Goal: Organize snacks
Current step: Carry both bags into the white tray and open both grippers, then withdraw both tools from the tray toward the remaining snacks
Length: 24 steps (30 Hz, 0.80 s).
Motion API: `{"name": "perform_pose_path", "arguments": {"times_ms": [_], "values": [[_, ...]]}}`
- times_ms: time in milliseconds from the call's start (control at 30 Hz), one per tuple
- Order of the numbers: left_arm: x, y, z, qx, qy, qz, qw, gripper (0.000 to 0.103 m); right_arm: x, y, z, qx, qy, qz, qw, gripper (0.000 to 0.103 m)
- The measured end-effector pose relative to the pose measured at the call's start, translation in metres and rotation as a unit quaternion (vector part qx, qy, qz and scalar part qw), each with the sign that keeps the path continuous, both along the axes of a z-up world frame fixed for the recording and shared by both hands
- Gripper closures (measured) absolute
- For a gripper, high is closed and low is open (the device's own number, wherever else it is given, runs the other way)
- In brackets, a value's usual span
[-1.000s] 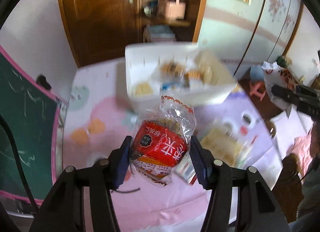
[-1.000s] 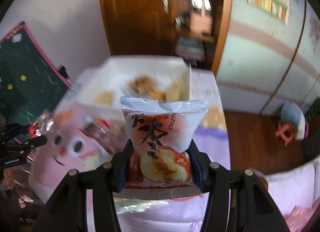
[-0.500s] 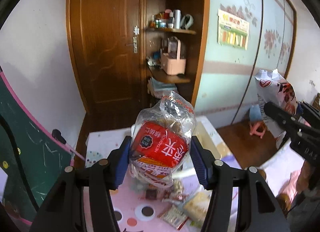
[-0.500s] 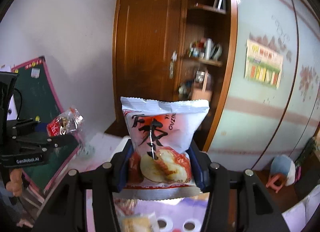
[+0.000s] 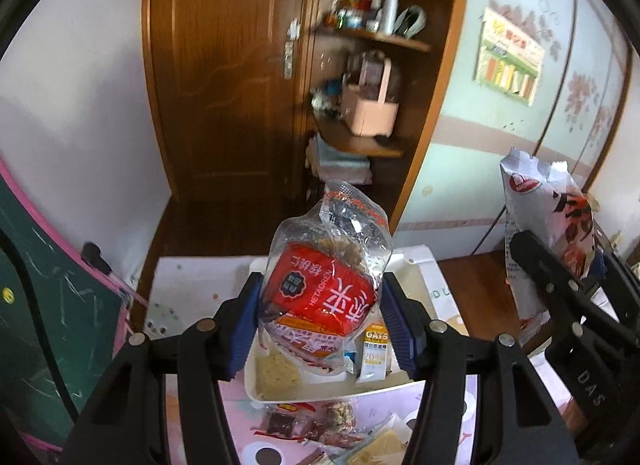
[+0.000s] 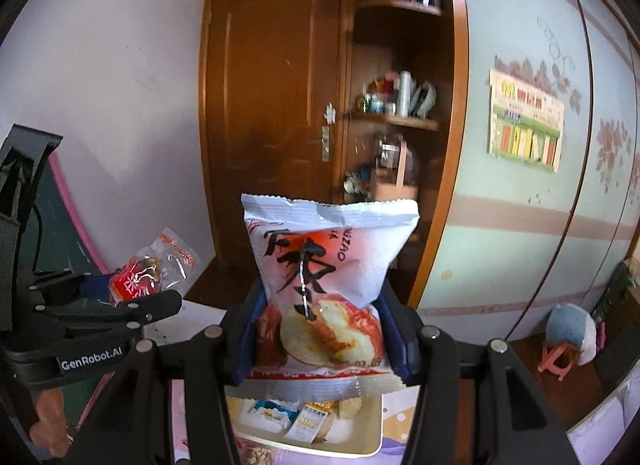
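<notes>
1. Two grippers were up over the table, each pinching a snack. The left gripper point(image 5: 322, 317) had its blue pads pressed on a clear packet with a red label point(image 5: 324, 289), held tilted above the white tray point(image 5: 320, 387).
2. The right gripper point(image 6: 318, 329) was clamped on a white bag printed with black characters point(image 6: 320, 277), standing upright between the pads (its crimped top edge uppermost).
3. Below both, the tray already held several small packets, among them a yellow-and-white sachet point(image 5: 374, 353) and a pale biscuit pack point(image 5: 278, 371).
4. Loose snacks point(image 5: 312, 425) lay on the pink patterned tablecloth point(image 5: 240, 417), just in front of the tray.
5. Around them: a brown wooden door point(image 6: 272, 113), open corner shelves point(image 6: 394, 121) crowded with bottles and a pink caddy point(image 5: 370, 105), a pale green wardrobe point(image 6: 520, 205) with a poster point(image 6: 526, 121), and a green chalkboard point(image 5: 48, 325) with a pink frame at the left.
6. A small pink stool point(image 6: 556, 357) stood on the floor well off to the right.
</notes>
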State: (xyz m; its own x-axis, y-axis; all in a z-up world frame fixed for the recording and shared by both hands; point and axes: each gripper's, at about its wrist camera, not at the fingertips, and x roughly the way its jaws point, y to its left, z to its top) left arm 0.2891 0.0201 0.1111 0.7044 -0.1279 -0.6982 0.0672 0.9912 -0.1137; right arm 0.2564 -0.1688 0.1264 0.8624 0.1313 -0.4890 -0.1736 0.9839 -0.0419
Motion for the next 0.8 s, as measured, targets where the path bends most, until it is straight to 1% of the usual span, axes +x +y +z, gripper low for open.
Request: {"name": "perform_pose_path", "arguments": {"times_ms": [100,167,233,267,300,333,367,433,467,633,800], "values": [[0.021,-0.003,-0.025,0.007,0.016,0.006,0.9998,0.046,0.021,-0.004,-0.024,0.005,0.027,-0.01,1.0,0.05],[0.031,-0.005,-0.039,0.014,0.024,0.007,0.9996,0.044,0.034,-0.006,-0.04,0.008,0.049,-0.009,0.999,0.049],[0.039,-0.005,-0.051,0.023,0.03,0.011,0.9992,0.034,0.045,-0.008,-0.055,0.016,0.078,-0.002,0.997,0.049],[0.041,-0.006,-0.057,0.027,0.033,0.013,0.999,0.022,0.051,-0.011,-0.064,0.025,0.099,0.003,0.995,0.048],[0.044,-0.007,-0.062,0.031,0.034,0.015,0.9988,0.017,0.054,-0.011,-0.071,0.029,0.111,0.004,0.993,0.047],[0.046,-0.005,-0.067,0.033,0.034,0.021,0.9987,0.012,0.057,-0.012,-0.076,0.03,0.117,0.002,0.993,0.045],[0.047,-0.004,-0.069,0.032,0.035,0.024,0.9986,0.01,0.058,-0.014,-0.08,0.025,0.118,-0.004,0.993,0.04],[0.049,-0.001,-0.077,0.024,0.047,0.023,0.9983,0.01,0.057,-0.015,-0.085,0.018,0.117,-0.007,0.993,0.033],[0.05,0.001,-0.079,0.02,0.052,0.025,0.9981,0.01,0.055,-0.016,-0.087,0.021,0.118,-0.005,0.993,0.032],[0.043,0.018,-0.091,-0.01,0.074,0.044,0.9963,0.01,0.048,-0.024,-0.09,0.034,0.133,-0.005,0.99,0.03],[0.028,0.021,-0.086,0.003,0.071,0.048,0.9963,0.01,0.036,-0.033,-0.09,0.029,0.14,-0.014,0.99,0.03]]}}
